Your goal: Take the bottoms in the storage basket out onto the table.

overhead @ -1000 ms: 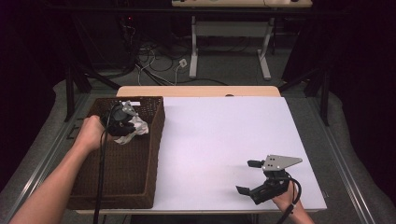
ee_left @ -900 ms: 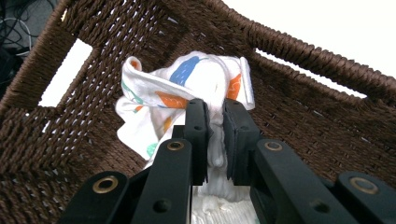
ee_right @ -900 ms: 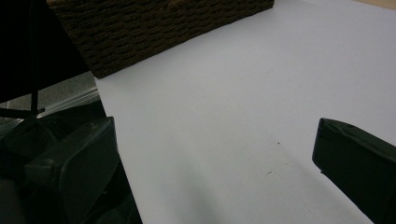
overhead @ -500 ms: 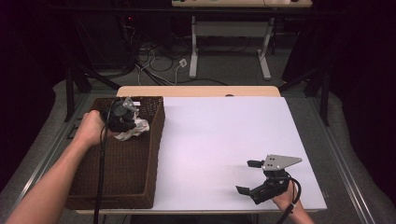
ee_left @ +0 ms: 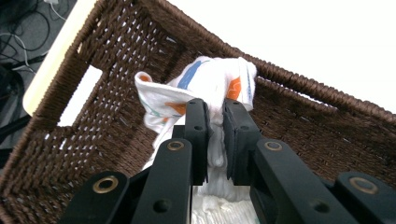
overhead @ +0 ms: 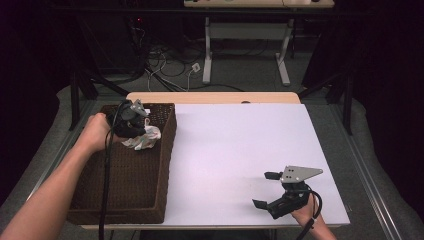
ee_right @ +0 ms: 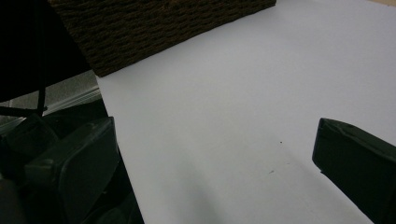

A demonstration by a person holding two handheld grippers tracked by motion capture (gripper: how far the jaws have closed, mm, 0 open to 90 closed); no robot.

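A crumpled white cloth with blue and orange marks hangs over the far end of a dark brown wicker basket. My left gripper is shut on it. In the left gripper view the two black jaws pinch a fold of the cloth at my left gripper, above the basket's inside. My right gripper rests on the white table near its front right, jaws wide apart. Nothing lies between them in the right gripper view.
The basket takes up the table's left side; its corner appears at the top of the right gripper view. A bare wooden strip runs along the table's far edge. Cables and desk legs lie on the floor beyond.
My left gripper, with the cloth in it, has shifted slightly toward the far end of the basket. The right gripper has stayed in place.
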